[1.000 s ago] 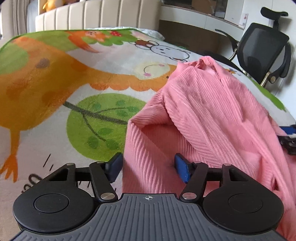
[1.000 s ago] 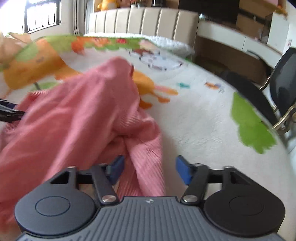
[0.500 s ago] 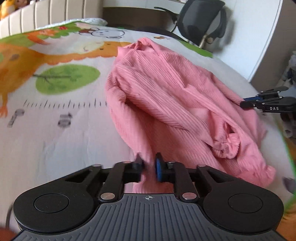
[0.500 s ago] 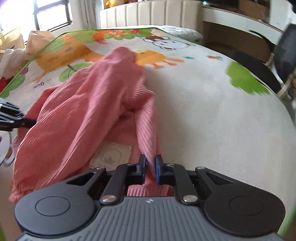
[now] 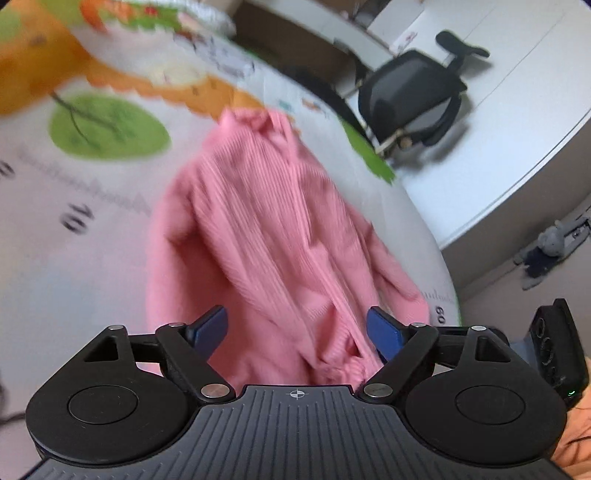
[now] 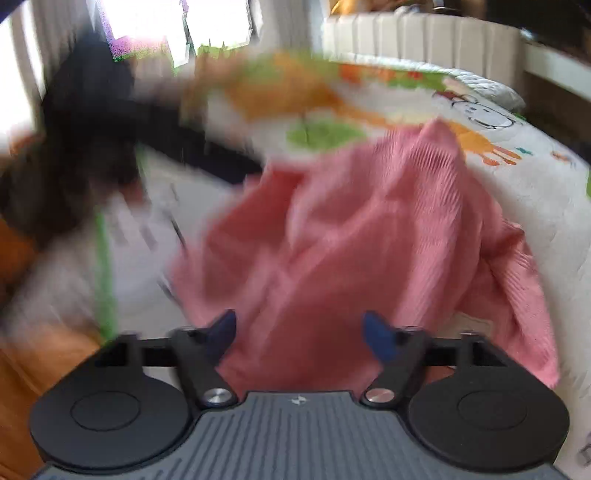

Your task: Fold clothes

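pink ribbed fabric fills the middle of both wrist views: a knitted garment (image 5: 280,236) lies rumpled on a cartoon-printed blanket (image 5: 110,206) spread over a bed, its collar end pointing away from the cameras and its hem bunched nearest them. in the left wrist view, the blanket's green leaf patch (image 5: 107,127) and a printed ruler scale sit to the left of the garment; the left gripper (image 5: 297,332) hangs with its blue-padded jaws spread wide, the pink cloth visible between them but not pinched. a raised seam runs down the garment toward the right pad. further right, a black office chair (image 5: 417,96) stands beyond the bed's edge beside a white desk (image 5: 517,122), and a dark device with a green light shows at the frame's right edge. in the right wrist view, heavily blurred, a dark shape smears the left side; the garment (image 6: 362,229) lies centre, and the right gripper (image 6: 299,334) is likewise released, jaws apart over the cloth. to the right, a cream padded headboard (image 6: 424,35) rises behind the blanket.
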`<control>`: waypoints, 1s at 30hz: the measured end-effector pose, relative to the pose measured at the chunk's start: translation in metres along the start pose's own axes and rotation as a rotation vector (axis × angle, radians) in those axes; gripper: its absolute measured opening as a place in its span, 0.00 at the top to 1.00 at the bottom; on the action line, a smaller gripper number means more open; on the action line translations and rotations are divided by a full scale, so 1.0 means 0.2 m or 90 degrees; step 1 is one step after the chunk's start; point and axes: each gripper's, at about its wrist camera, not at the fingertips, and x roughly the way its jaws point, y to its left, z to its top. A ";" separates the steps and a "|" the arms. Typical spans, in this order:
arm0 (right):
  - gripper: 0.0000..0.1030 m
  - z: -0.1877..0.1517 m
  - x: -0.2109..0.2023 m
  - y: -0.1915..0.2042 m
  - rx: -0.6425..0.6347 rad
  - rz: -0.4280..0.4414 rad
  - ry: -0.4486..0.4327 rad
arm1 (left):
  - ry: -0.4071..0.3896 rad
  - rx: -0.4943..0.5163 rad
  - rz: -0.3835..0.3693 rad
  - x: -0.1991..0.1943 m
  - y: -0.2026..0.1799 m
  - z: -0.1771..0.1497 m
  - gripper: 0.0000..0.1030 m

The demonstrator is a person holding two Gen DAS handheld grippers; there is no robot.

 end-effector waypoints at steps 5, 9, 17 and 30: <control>0.93 0.10 -0.23 -0.27 -0.055 -0.230 -0.082 | 0.067 -0.003 -0.010 0.28 -0.05 0.05 0.09; 0.93 0.26 -0.21 -0.57 -0.130 -0.487 -0.130 | 0.082 0.024 0.014 0.48 -0.11 0.08 0.10; 0.32 0.30 -0.19 -0.69 0.099 -0.113 -0.136 | 0.054 0.094 0.040 0.49 -0.12 0.06 0.57; 0.93 0.22 -0.03 -0.32 -0.132 -0.191 -0.036 | -0.202 0.049 0.044 -0.17 0.09 0.35 0.88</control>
